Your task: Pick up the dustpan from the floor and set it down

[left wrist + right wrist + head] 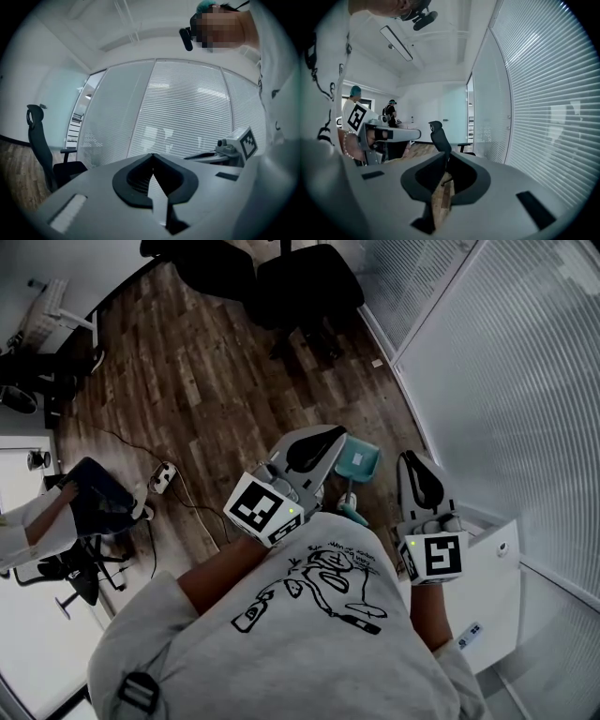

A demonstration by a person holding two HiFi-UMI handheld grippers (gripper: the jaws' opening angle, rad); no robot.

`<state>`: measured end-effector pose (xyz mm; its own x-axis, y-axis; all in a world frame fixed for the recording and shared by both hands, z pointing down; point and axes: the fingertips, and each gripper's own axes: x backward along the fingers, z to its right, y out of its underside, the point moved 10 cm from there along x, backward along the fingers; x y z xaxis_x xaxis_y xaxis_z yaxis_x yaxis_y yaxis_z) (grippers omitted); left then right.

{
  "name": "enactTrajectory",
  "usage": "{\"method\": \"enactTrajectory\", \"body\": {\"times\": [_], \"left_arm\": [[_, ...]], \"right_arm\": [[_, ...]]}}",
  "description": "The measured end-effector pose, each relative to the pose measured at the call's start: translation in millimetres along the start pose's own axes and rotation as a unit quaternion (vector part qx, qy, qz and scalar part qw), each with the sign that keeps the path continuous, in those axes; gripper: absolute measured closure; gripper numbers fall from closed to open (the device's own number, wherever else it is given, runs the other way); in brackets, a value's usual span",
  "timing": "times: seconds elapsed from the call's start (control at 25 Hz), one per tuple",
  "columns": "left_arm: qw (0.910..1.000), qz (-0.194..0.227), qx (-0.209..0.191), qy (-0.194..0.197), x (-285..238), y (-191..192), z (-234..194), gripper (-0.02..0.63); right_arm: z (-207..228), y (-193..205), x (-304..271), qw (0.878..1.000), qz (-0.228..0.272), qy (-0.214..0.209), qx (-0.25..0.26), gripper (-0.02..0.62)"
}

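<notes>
A teal dustpan (360, 461) lies on the wood floor, its handle (351, 506) pointing back toward me. In the head view it sits between my two grippers, which hang well above it. My left gripper (333, 435) is just left of the pan, and in the left gripper view its jaws (152, 155) meet at the tips with nothing between them. My right gripper (410, 460) is to the right of the pan. In the right gripper view its jaws (445, 153) are also closed and empty. Neither gripper view shows the dustpan.
Black office chairs (302, 285) stand at the far end of the floor. A glass wall with blinds (511, 381) runs along the right, with a white cabinet (495, 582) beside me. A power strip (163, 476) with a cable lies at left, near a seated person (80, 510).
</notes>
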<state>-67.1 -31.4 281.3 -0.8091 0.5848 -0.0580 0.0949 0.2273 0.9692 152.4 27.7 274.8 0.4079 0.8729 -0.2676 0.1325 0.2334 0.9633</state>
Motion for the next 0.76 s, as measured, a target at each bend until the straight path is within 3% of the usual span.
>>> {"method": "enactTrajectory", "body": {"times": [0.76], "left_arm": [[1.0,-0.001,0.001,-0.005,-3.0,-1.0,-5.1,0.604]], "right_arm": [[4.7,-2.5,-2.1,1.0,0.001,0.016,0.003,0.571]]}}
